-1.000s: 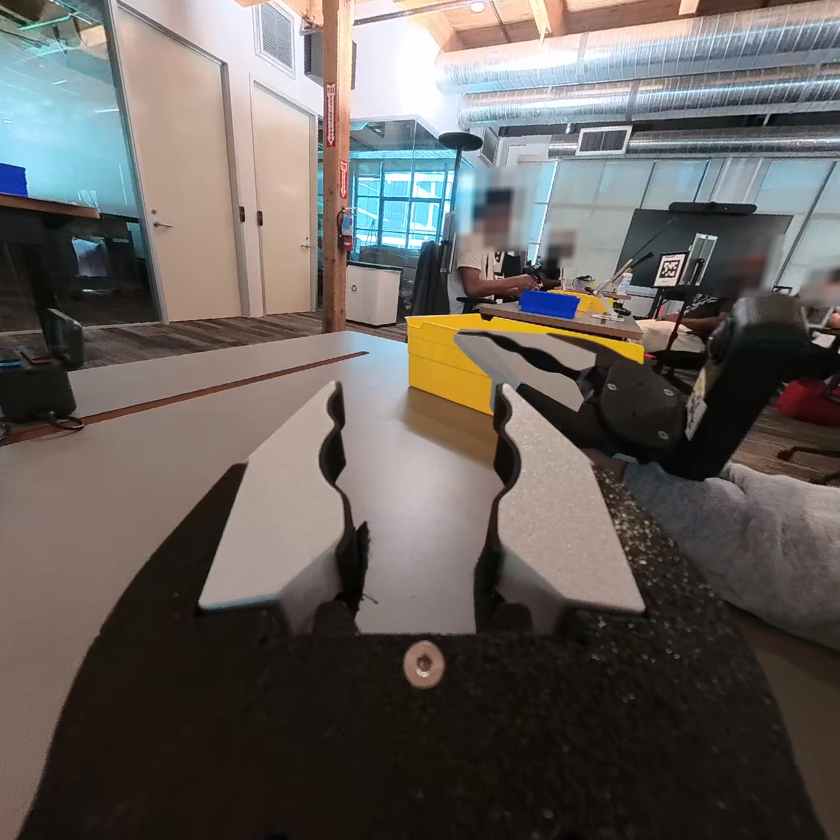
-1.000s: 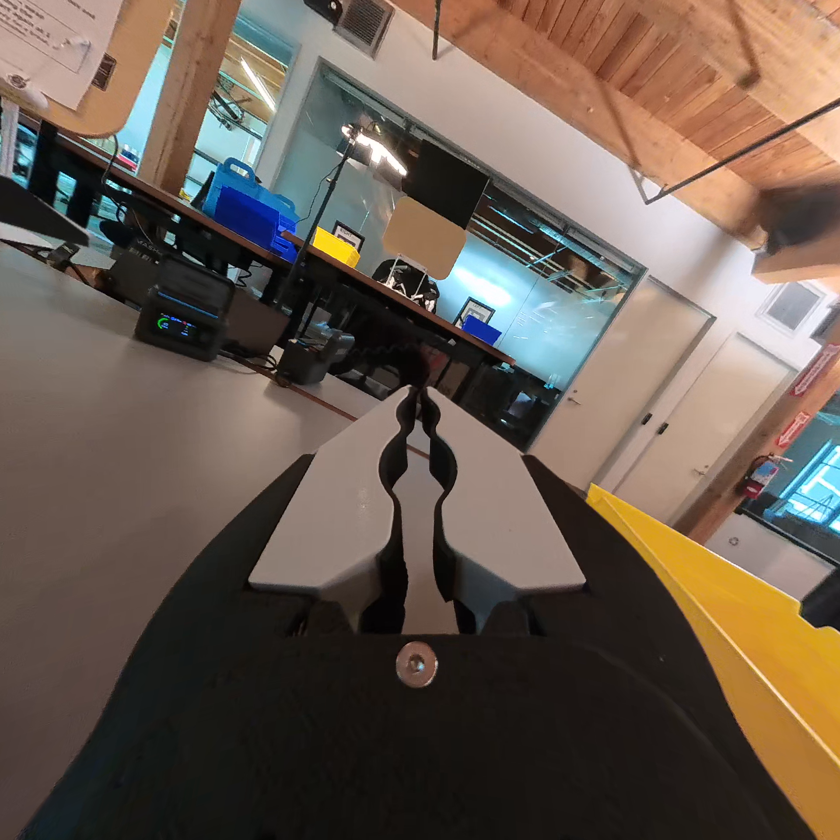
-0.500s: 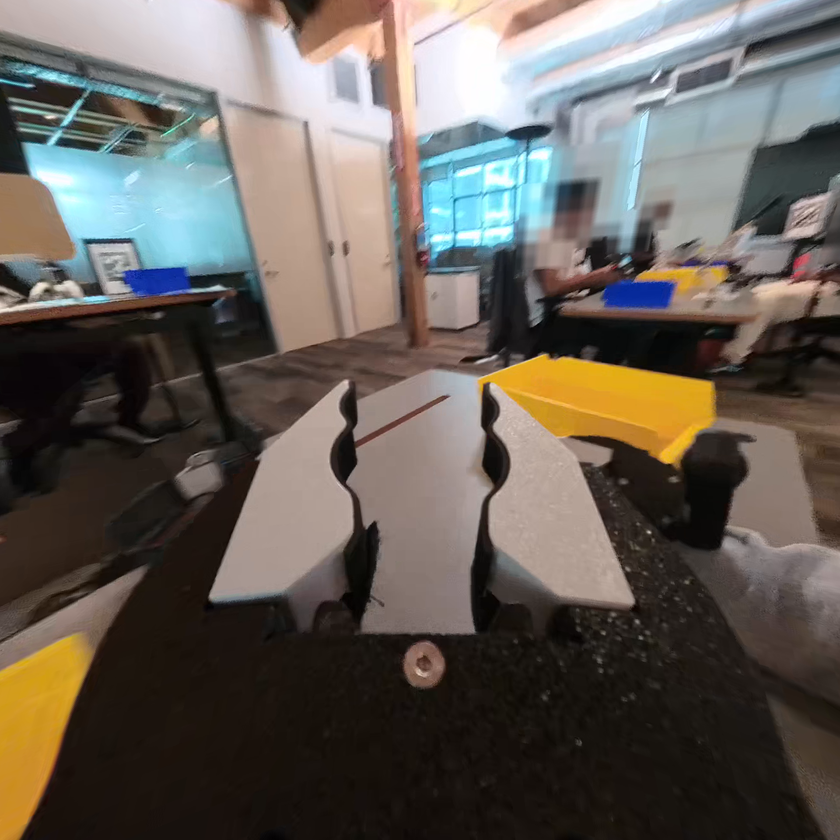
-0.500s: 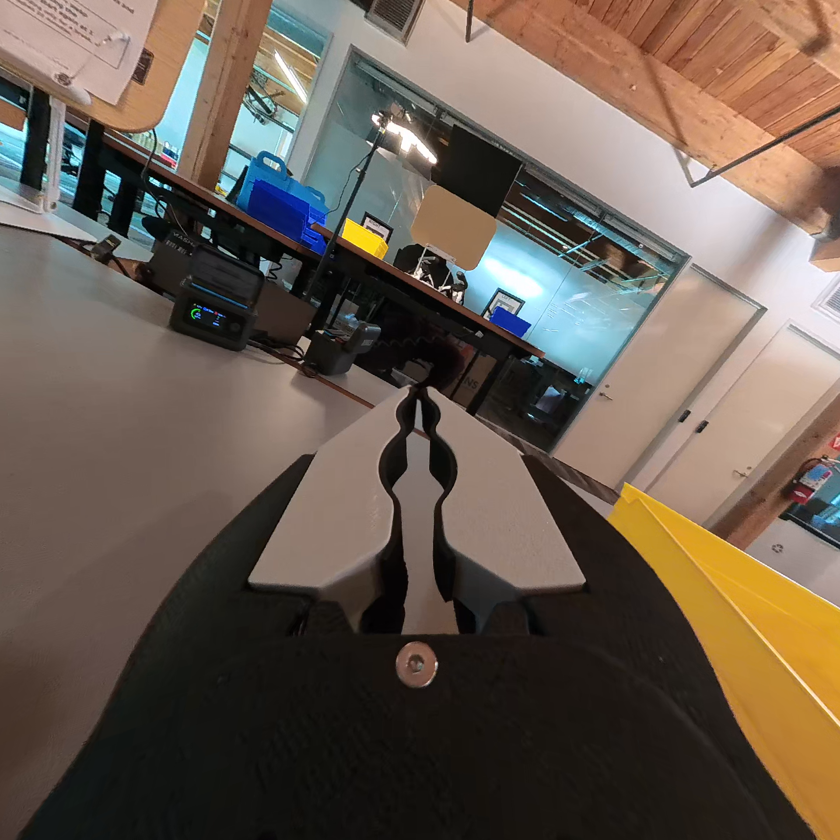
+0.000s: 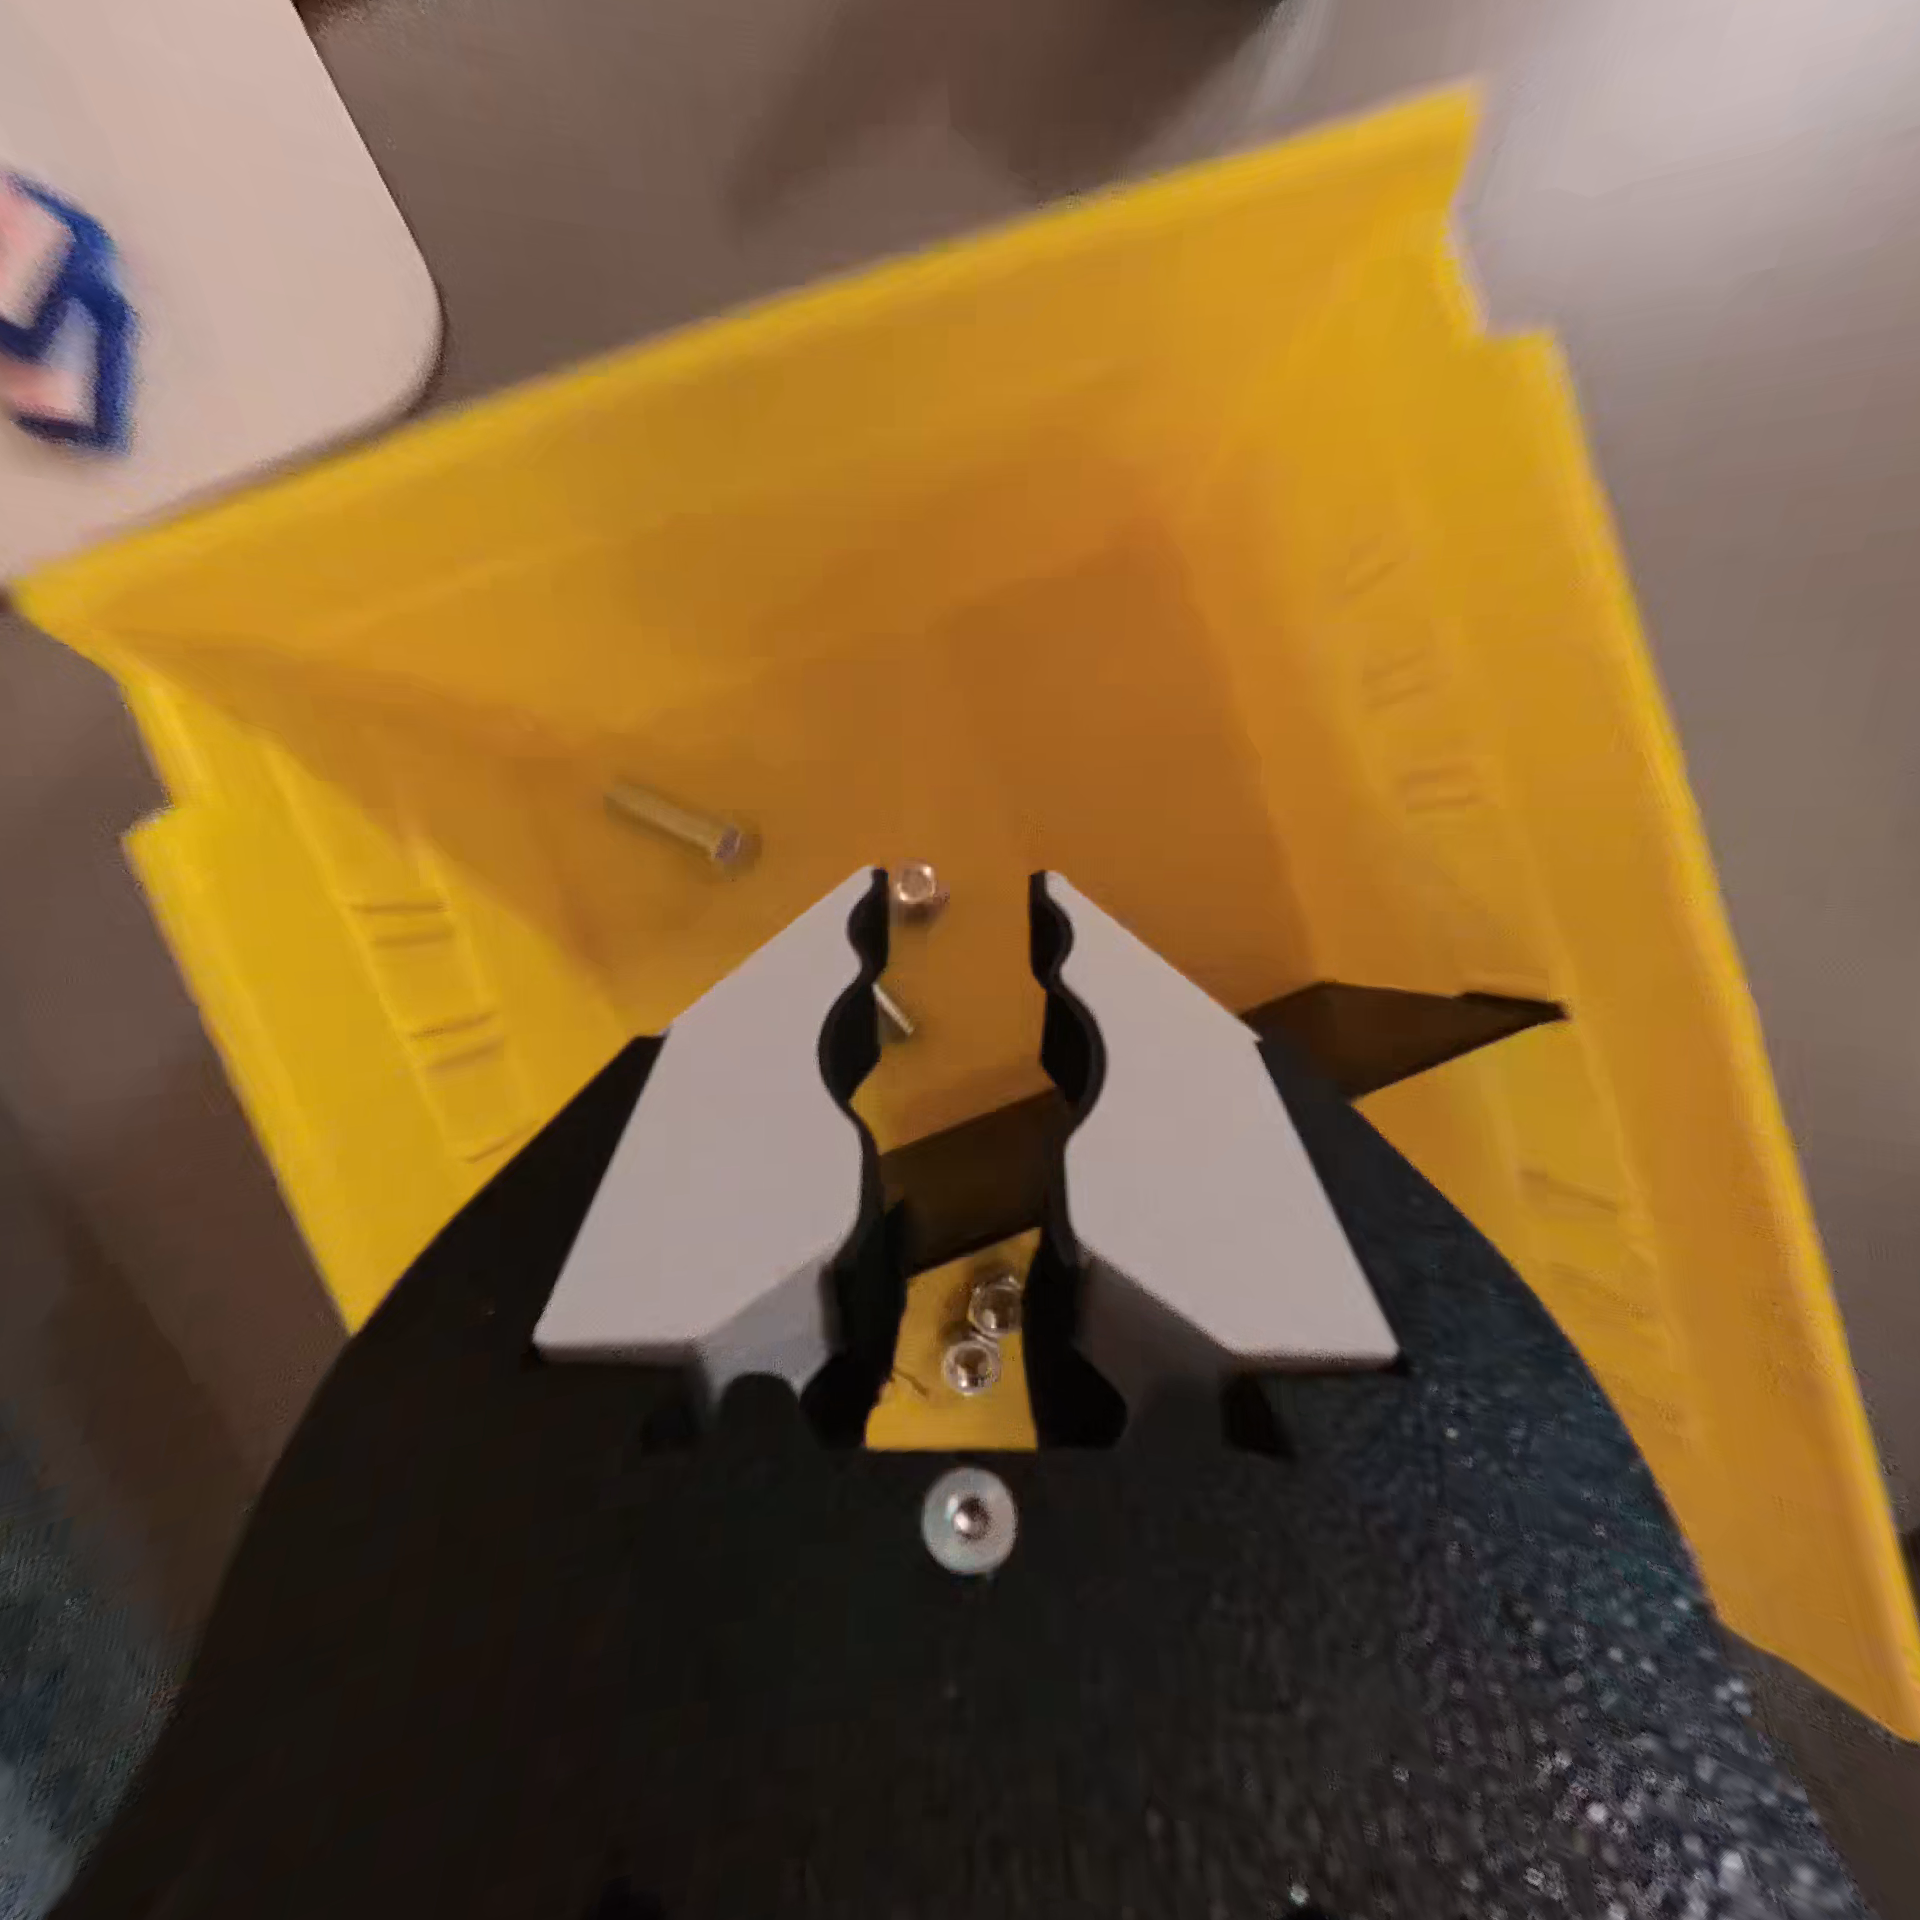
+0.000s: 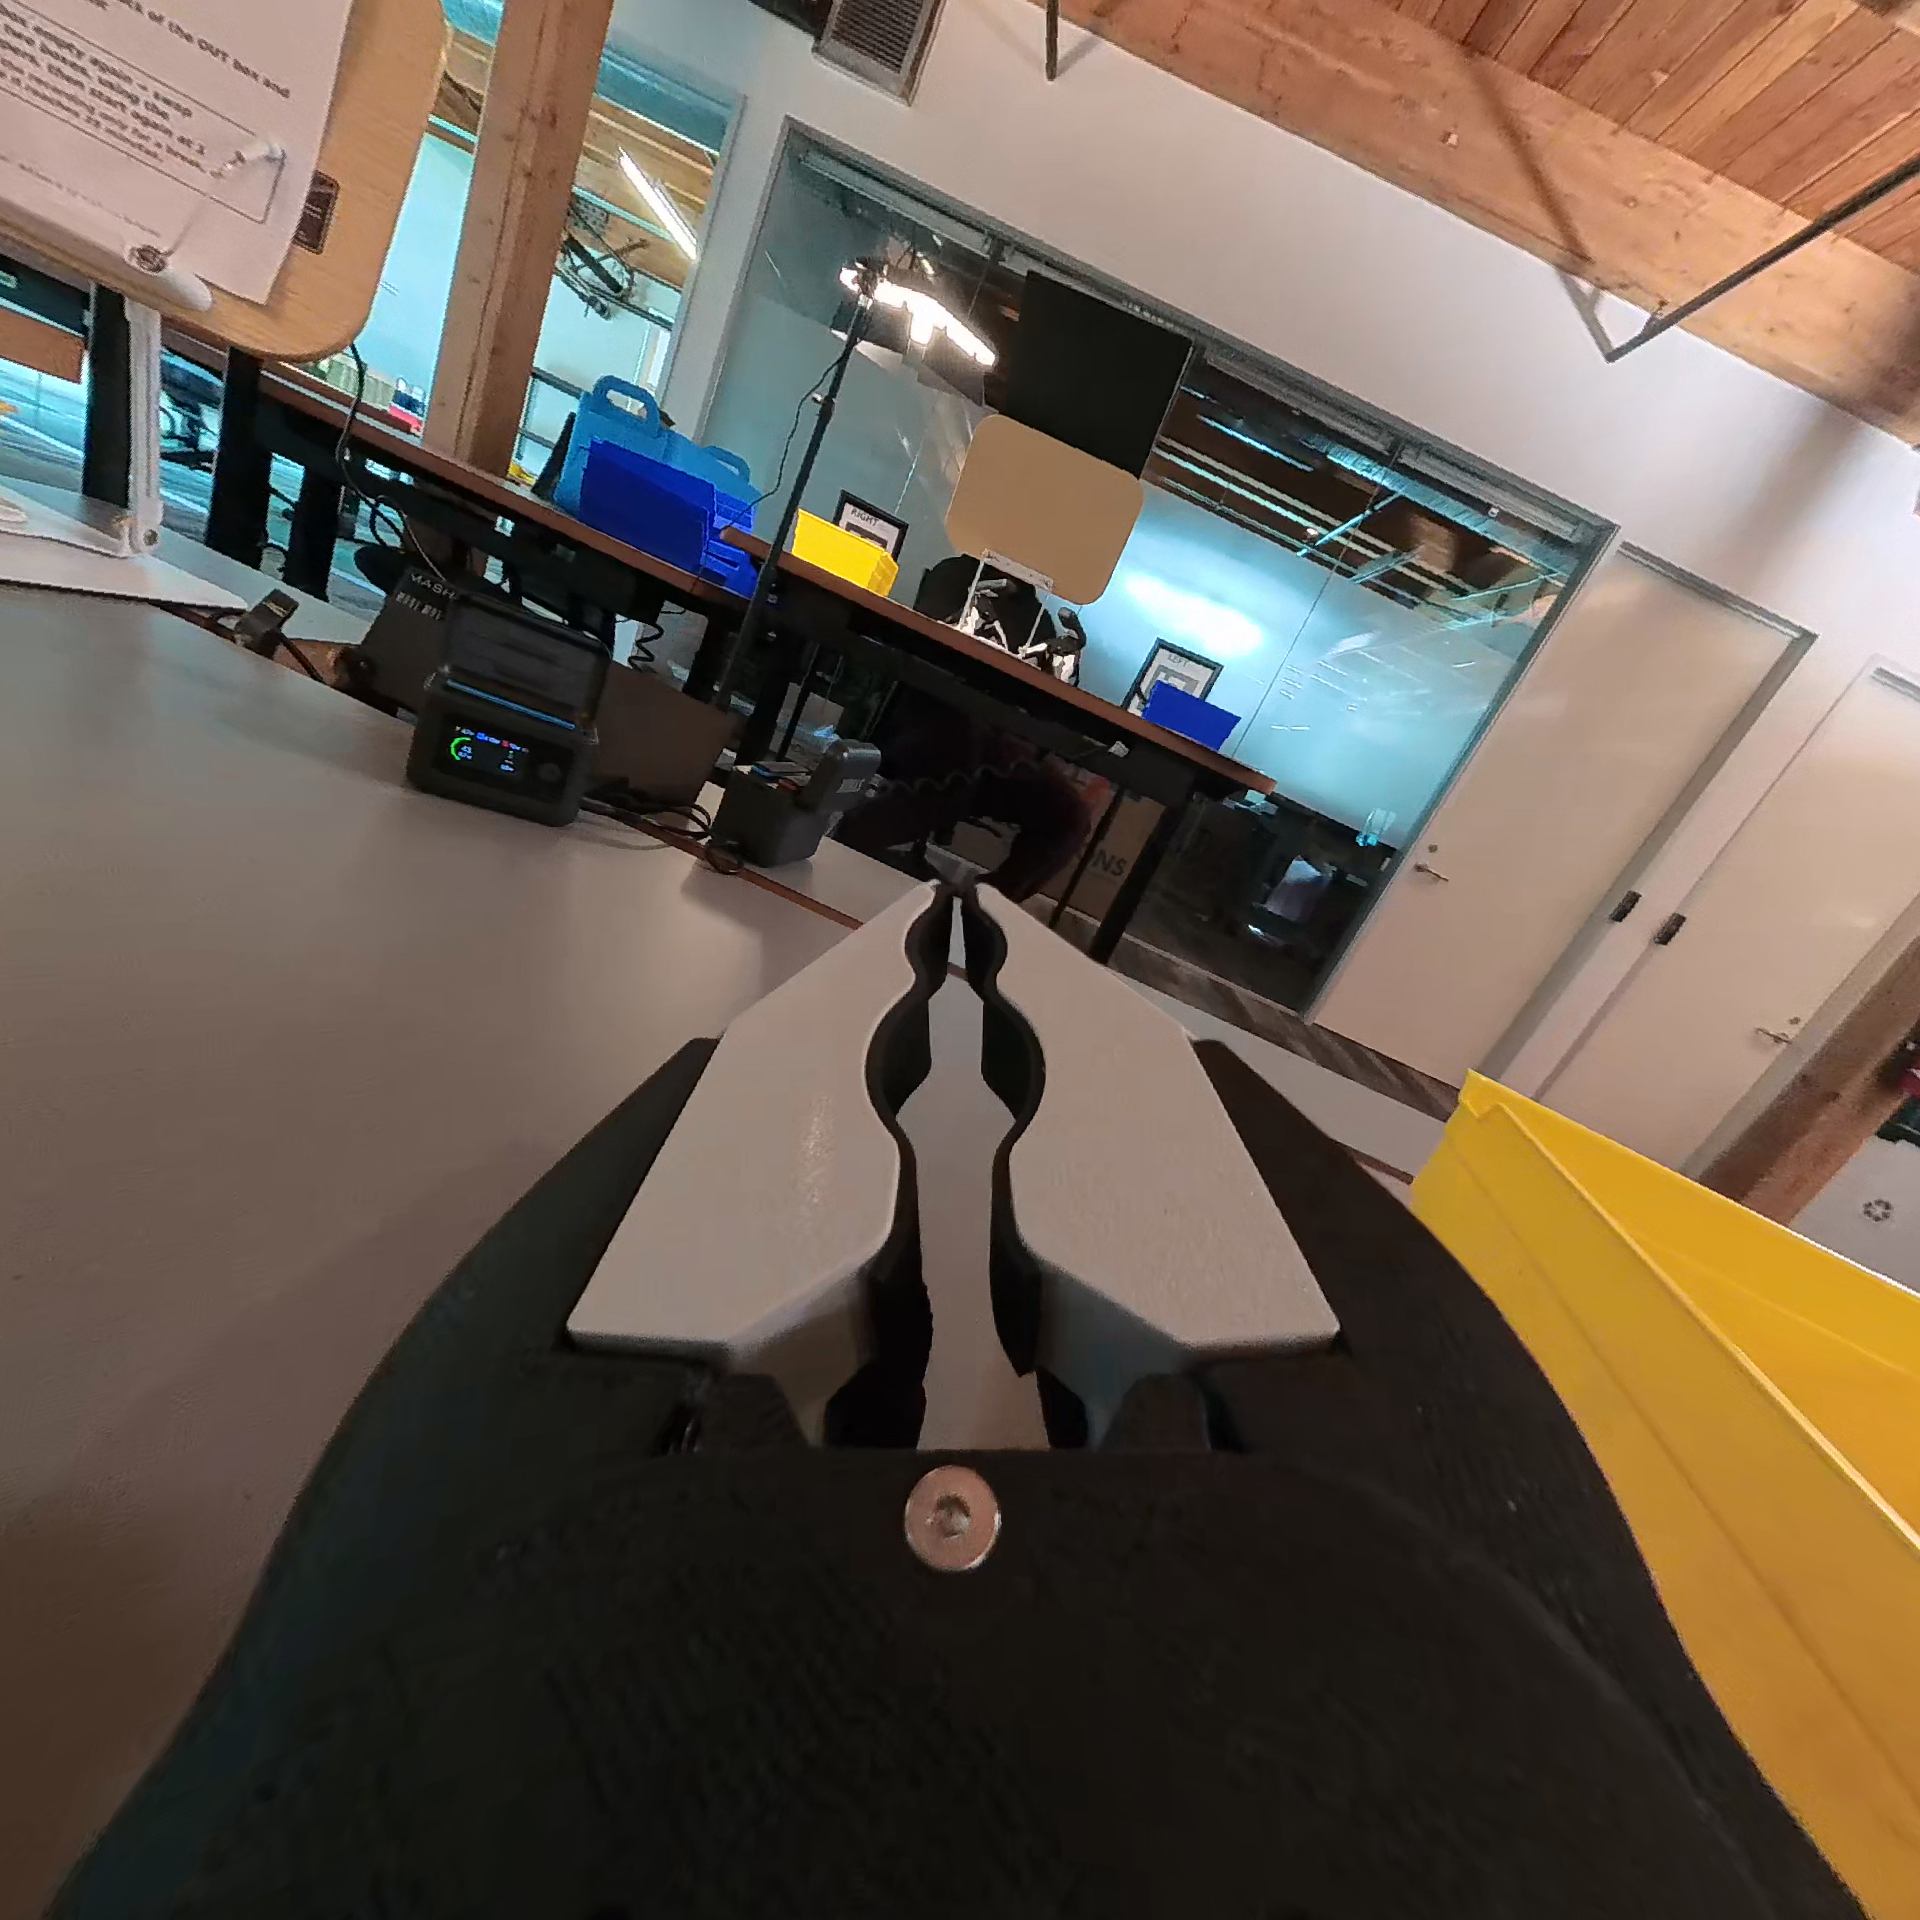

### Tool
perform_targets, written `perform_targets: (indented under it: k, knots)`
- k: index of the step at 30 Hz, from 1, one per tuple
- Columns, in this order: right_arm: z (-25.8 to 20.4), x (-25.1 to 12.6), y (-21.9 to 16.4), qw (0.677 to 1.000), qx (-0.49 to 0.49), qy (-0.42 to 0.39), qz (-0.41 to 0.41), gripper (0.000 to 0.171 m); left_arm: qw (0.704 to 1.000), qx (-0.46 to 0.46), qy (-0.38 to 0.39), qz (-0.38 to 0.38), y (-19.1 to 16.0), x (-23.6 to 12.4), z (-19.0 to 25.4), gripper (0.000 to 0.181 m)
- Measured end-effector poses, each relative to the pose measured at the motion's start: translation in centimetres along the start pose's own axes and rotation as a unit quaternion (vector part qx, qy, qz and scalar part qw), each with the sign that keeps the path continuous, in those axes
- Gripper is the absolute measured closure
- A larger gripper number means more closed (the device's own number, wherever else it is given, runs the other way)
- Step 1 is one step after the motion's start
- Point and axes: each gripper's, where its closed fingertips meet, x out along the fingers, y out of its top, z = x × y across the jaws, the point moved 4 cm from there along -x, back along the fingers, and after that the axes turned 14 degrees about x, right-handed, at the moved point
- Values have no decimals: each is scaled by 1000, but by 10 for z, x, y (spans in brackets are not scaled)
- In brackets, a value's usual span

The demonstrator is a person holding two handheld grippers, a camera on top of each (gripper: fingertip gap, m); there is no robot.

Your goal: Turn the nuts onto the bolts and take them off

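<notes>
Over the yellow bin [image 5: 1039,436] the spread, empty left claw [image 5: 961,883] aims at a bolt [image 5: 920,891] inside, nuts [image 5: 982,1330] nearer, while the right claw [image 6: 956,899], pressed together beside the bin on the desk [image 6: 260,987], waits; likely next: descend, pinch.

Left wrist view motion-blurred, dim; right sharp, bright.
</notes>
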Motion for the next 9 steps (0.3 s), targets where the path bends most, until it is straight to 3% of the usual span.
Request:
perform_targets:
  k: [1, 3, 9]
  knots:
    - [0, 1, -2, 1000, 2, -1, -1, 171, 1000, -4, -8, -20, -4, 8, -1, 151]
    - [2, 0, -2, 1000, 5, -1, -3, 171, 999, -22, -25, -27, -4, 18, -2, 143]
    - [3, 1, -4, 1000, 7, 4, -6, 171, 996, -38, -30, -73, -9, 32, -6, 154]
